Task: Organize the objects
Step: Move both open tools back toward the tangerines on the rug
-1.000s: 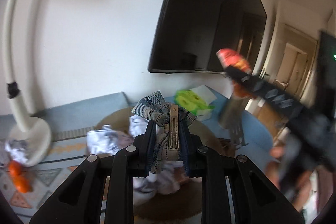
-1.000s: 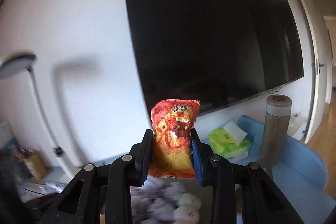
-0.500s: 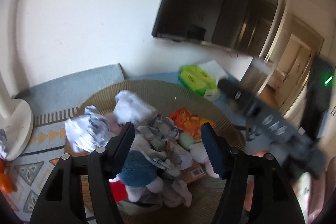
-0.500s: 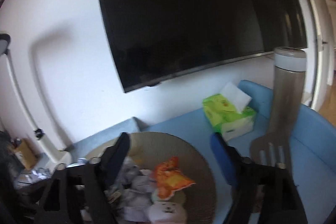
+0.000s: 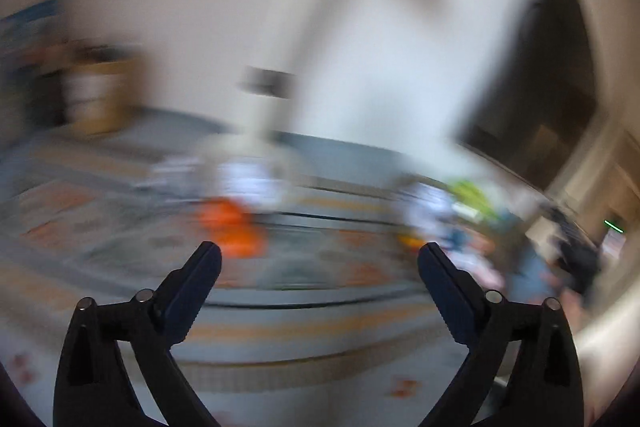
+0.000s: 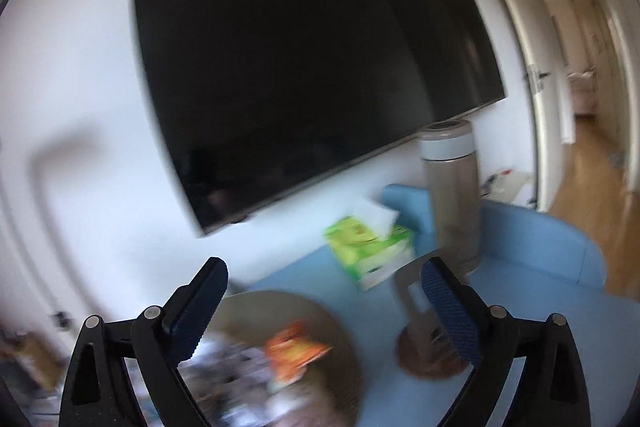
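Observation:
My left gripper (image 5: 319, 258) is open and empty; its view is heavily blurred. It points over a patterned mat (image 5: 280, 323) toward an orange object (image 5: 232, 227) and some white crumpled things (image 5: 248, 183). My right gripper (image 6: 324, 279) is open and empty above a round woven basket (image 6: 344, 359). In the basket lie an orange snack bag (image 6: 296, 349) and blurred white and grey soft items (image 6: 232, 371).
A green tissue box (image 6: 366, 247) stands on the blue surface (image 6: 540, 323) behind the basket. A grey bottle (image 6: 450, 195) and a spatula in a round holder (image 6: 424, 343) stand to the right. A black TV (image 6: 304, 67) hangs on the wall. A white lamp stand (image 5: 276, 107) rises at the back.
Both grippers have let go: the checked cloth item and the orange snack bag now lie in the basket. The left gripper has swung left, away from the basket, and opened wide.

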Demonstrator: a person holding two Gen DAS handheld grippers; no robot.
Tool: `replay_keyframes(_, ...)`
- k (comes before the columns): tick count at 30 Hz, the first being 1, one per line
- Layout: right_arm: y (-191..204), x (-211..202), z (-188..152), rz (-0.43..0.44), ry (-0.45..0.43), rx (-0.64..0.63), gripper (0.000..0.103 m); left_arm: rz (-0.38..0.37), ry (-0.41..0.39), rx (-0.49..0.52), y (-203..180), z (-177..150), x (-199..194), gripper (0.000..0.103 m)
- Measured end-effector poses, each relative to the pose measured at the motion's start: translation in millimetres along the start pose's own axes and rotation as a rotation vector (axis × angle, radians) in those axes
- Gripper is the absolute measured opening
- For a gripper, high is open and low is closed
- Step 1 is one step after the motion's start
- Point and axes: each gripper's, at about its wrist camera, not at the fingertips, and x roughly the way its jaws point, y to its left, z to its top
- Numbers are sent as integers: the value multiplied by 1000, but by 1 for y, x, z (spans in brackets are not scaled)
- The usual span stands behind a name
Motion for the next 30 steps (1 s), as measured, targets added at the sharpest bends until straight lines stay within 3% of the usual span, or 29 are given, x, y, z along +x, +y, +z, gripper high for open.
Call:
replay_keyframes(3, 31, -29, -9, 126, 78, -51, 101, 170, 1, -48, 54, -10, -10, 99)
replay_keyframes(5, 57, -51, -29, 173, 149, -98, 101, 239, 23, -39, 77, -18, -7, 99)
replay_keyframes(10, 130, -74, -122, 328, 382, -267, 103, 338, 38, 25, 97, -45, 15, 99)
replay_keyframes(13, 164, -69, -177, 303, 451, -394, 103, 379, 44, 74, 94, -57, 22, 99)
replay_keyframes(15, 174, -69, -197, 280, 464, -443, 103, 379, 60, 92, 94, -60, 22, 99)
replay_keyframes(17, 185, -79, -200, 225, 419, -512, 103, 359, 66, 84, 95, -62, 22, 99)
replay_keyframes(21, 189, -84, -208, 184, 393, -566, 103, 414, 78, 90, 94, -64, 26, 99)
replay_keyframes(30, 195, -82, -212, 164, 366, -616, 103, 380, 75, 75, 96, -65, 24, 99)
